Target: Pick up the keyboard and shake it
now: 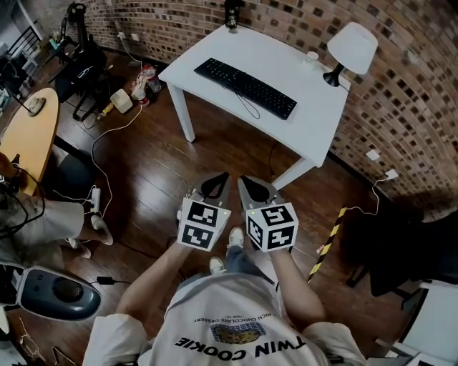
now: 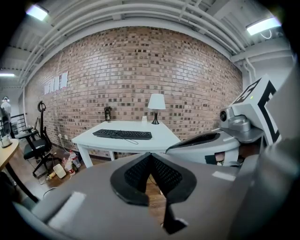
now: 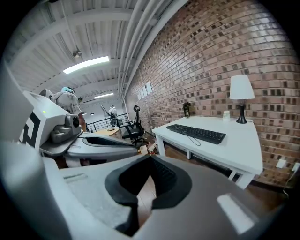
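The long black plastic keyboard [image 1: 245,87] lies flat on the white rectangular table [image 1: 304,125] at 12 o'clock from the person, well apart from both grippers, with its thin cable looped on the tabletop toward the near edge. The left gripper [image 1: 223,176] and right gripper [image 1: 243,180] are held side by side over the dark wooden plank floor [image 1: 215,154]. Each one's ribbed black pads are clenched tip to tip on nothing.

Only the head view shows the person's printed white shirt, the white shoes, a yellow-and-black striped strip [image 1: 328,241] on the floor at 4 o'clock, and a round wooden tabletop [image 1: 32,136] at 9 o'clock.

Only the left gripper view takes in the left gripper's [image 2: 150,155] pads meeting and pale sheets [image 2: 55,83] pinned to the red brick wall [image 2: 187,84] at 10 o'clock. The right gripper view alone shows the right gripper's [image 3: 150,157] closed pads and a black office chair [image 3: 136,127] beyond the table's far end.

A small white cup [image 1: 312,56] stands at the table's back edge, just beside the black-stemmed lamp with a white conical shade [image 1: 351,48]. Its contents cannot be made out. A dark, upright, bottle-like object [image 1: 231,14] stands at the far corner.
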The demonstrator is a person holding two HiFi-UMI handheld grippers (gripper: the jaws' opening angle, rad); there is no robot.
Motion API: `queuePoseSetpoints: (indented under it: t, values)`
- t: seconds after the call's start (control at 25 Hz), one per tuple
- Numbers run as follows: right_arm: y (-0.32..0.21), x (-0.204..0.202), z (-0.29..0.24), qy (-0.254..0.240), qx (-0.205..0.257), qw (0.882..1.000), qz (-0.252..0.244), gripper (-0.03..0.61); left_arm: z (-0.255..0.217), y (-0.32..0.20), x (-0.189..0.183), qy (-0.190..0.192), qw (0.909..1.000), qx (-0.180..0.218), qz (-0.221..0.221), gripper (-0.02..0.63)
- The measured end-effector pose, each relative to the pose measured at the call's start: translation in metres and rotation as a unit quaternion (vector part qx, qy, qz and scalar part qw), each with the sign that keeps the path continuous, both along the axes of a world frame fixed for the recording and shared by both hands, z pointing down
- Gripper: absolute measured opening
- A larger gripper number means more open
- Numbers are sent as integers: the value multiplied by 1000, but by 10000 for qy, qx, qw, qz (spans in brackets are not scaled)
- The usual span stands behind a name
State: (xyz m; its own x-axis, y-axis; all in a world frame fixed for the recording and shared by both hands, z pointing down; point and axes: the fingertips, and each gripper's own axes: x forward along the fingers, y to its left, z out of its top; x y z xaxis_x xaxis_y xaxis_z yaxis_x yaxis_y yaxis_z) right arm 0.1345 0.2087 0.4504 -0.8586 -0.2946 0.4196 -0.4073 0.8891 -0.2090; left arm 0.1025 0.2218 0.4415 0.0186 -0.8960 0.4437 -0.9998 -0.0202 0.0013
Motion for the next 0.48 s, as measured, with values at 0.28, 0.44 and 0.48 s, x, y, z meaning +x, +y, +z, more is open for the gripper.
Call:
queuePoseSetpoints:
  t: [0.28,0.44,0.48]
  values:
    - [40,8,-10,-147,-54,9998,156,3,-8,39,13,194,9997,121,86,8]
    - [59,14,-11,-153,-46,9997,208,3,-7,57,20,364,9991,137,152,8]
    - [64,16,-11,-152,-44,9996,218,3,-6,61,22,406,9989,137,167,8]
